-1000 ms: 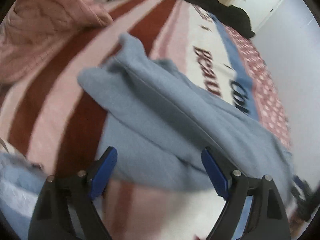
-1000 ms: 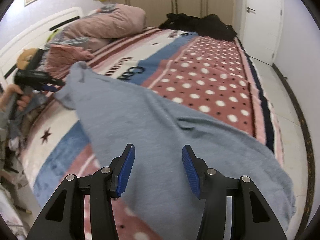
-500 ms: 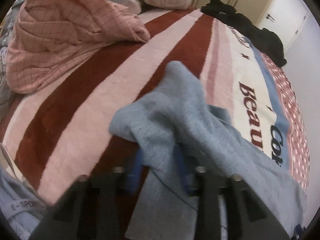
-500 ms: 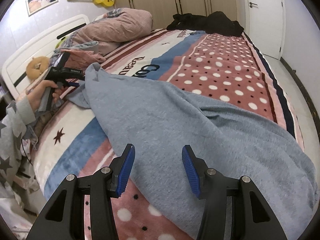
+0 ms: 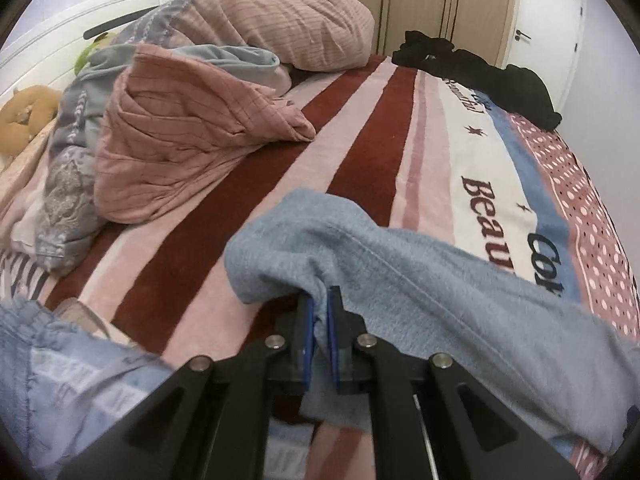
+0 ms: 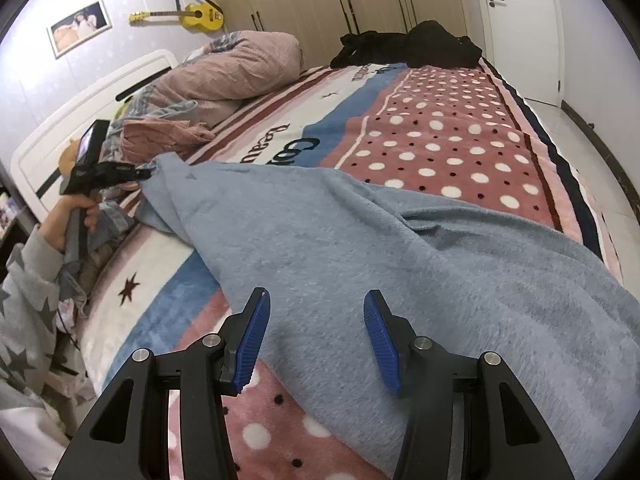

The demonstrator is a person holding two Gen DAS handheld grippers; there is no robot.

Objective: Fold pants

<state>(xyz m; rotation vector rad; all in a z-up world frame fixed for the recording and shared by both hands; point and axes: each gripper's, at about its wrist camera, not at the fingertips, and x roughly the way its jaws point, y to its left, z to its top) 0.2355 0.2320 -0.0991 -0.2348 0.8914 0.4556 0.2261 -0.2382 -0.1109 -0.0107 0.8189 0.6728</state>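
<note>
One pair of blue pants (image 6: 360, 240) on bed (image 6: 460, 120), left gripper (image 5: 319, 316) fingers pinching one corner, right gripper (image 6: 316, 336) fingers spread — hovering above.

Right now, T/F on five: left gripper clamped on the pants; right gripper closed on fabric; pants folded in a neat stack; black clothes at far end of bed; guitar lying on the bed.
1. The left gripper is clamped on the blue-grey pants. True.
2. The right gripper is closed on fabric. False: its jaws stand open above the pants.
3. The pants are folded in a neat stack. False: they lie spread across the blanket.
4. Black clothes lie at the bed's far end. True.
5. The yellow guitar lies on the bed. False: it hangs on the wall.
</note>
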